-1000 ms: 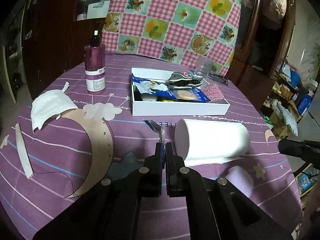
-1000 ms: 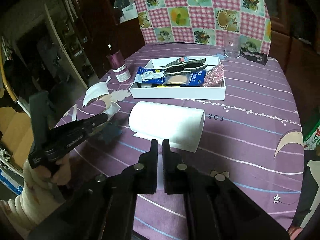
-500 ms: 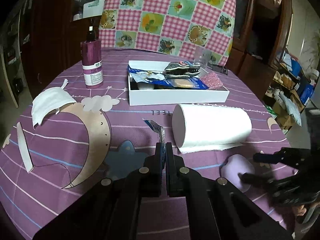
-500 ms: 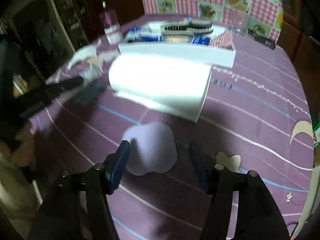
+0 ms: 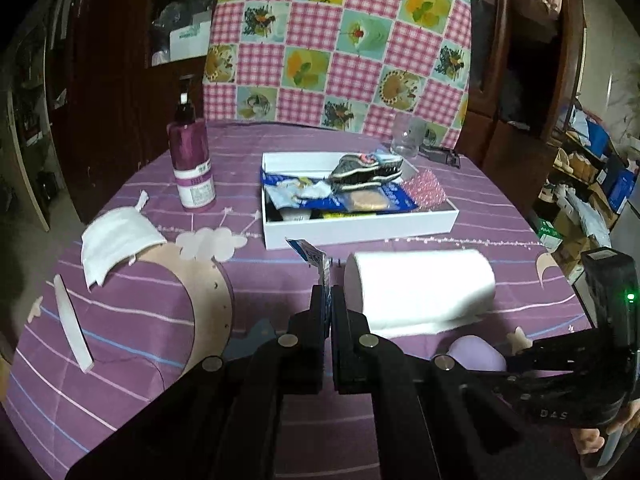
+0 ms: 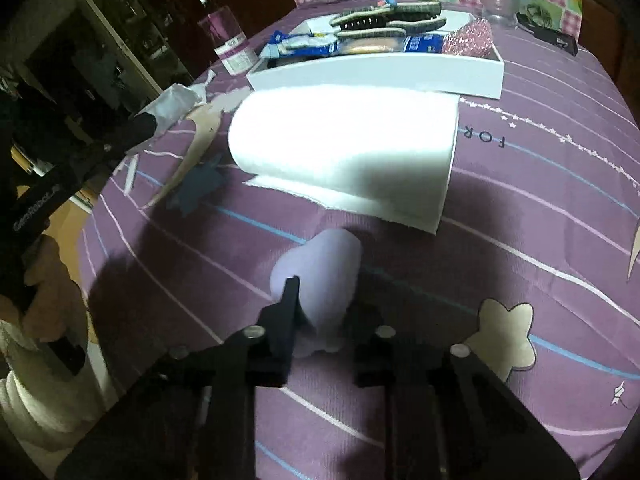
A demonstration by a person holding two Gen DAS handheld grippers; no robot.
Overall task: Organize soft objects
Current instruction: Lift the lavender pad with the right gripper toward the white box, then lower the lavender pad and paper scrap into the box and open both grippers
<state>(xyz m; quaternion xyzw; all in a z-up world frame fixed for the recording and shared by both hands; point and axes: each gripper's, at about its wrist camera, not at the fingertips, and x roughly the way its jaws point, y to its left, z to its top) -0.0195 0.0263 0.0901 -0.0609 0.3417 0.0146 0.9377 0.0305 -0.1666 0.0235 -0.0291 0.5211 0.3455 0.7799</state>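
Observation:
A lilac soft pad [image 6: 320,276] lies on the purple tablecloth, between the fingers of my right gripper [image 6: 324,304], which has closed in on it and touches both its sides. It also shows in the left wrist view [image 5: 476,354]. My left gripper [image 5: 329,300] is shut on a small blue-and-white packet [image 5: 314,258] held above the table. A white paper roll [image 6: 344,148] lies on its side just beyond the pad. A white box [image 5: 360,226] holds a hair claw, blue packets and a pink mesh item.
A white face mask [image 5: 116,240] and a white strip [image 5: 72,330] lie at the left. A magenta pump bottle [image 5: 191,164] stands left of the box. A glass [image 5: 408,136] and a black clip stand behind it. The table edge curves on the right.
My right gripper opened, dropped low toward the lilac pad and closed its fingers around it. My left gripper kept the packet and rose a little.

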